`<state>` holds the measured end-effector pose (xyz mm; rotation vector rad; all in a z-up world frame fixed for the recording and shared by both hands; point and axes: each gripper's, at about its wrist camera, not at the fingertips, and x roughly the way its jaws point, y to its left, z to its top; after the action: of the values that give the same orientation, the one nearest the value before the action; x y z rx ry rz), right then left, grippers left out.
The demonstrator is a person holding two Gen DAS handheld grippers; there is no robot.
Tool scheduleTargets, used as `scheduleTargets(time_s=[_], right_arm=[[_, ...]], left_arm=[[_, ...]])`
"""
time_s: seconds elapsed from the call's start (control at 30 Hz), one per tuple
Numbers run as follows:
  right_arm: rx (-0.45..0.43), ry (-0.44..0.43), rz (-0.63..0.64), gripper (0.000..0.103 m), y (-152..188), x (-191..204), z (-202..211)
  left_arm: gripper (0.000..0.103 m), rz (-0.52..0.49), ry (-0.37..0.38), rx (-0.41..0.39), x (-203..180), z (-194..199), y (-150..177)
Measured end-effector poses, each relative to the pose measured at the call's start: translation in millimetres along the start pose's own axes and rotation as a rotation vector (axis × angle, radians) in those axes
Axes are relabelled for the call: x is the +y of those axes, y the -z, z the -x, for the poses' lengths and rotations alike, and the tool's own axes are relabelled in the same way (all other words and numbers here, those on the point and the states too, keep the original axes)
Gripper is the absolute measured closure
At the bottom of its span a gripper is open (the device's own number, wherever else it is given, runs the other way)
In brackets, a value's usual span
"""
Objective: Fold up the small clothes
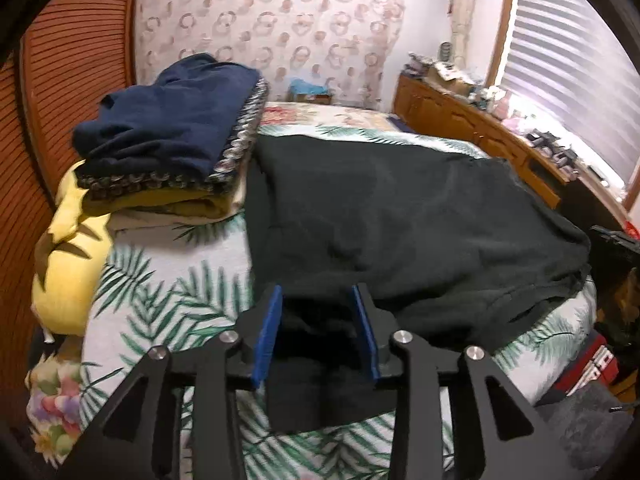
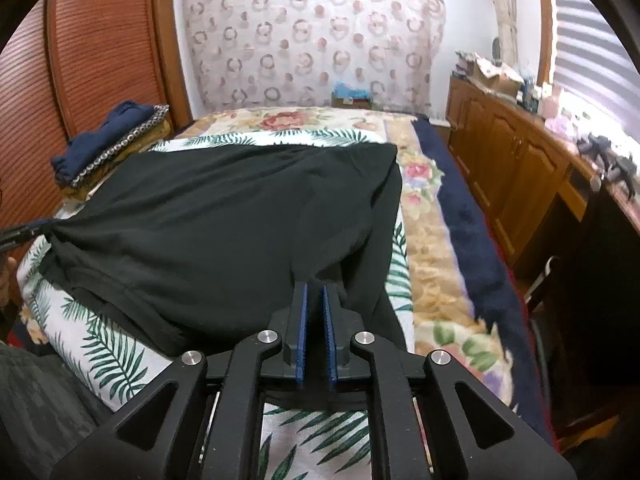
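- Bed (image 2: 120, 344): palm-leaf sheet, floral quilt.
- Black garment (image 2: 224, 220): spread mid-bed, reaching near edge.
- Folded stack (image 1: 168, 136): left edge.
- Left gripper (image 1: 316, 292): parted, straddling the garment's hem.
- Right gripper (image 2: 314, 285): pinching the garment.
- Wooden cabinets (image 2: 508, 160): beside window.

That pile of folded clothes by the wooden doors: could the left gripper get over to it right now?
Probably yes: the folded pile lies ahead-left of the left gripper with only open bedspread between, but the dark garment sits between its open fingers.
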<state>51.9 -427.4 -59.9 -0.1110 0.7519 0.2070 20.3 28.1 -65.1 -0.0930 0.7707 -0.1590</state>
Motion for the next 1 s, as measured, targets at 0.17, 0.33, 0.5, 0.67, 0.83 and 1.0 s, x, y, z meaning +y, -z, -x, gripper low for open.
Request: scheduleTargets(time_s=[0.17, 0.33, 0.5, 0.67, 0.83, 1.0], right_arm=[[-0.028, 0.036, 0.018, 0.064, -4, 4, 6], [-0.046, 0.029, 0.034, 0.051, -12, 13, 1], [-0.056, -0.014, 0.054, 0.049, -20, 30, -12], [-0.032, -0.071, 0.084, 0.043, -19, 53, -35], [0.016, -0.12, 0.103, 0.036, -15, 74, -60], [0.052, -0.127, 0.123, 0.036, -8, 88, -77]], left_arm=[[0.064, 0.024, -0.002, -0.011, 10, 6, 1], [0.063, 0.038, -0.015, 0.023, 17, -5, 1], [0.063, 0.062, -0.007, 0.078, 23, -21, 12], [0.063, 0.066, -0.007, 0.094, 27, -25, 18], [0.062, 0.059, -0.014, 0.092, 27, -24, 19], [0.062, 0.067, -0.022, 0.086, 28, -25, 18]])
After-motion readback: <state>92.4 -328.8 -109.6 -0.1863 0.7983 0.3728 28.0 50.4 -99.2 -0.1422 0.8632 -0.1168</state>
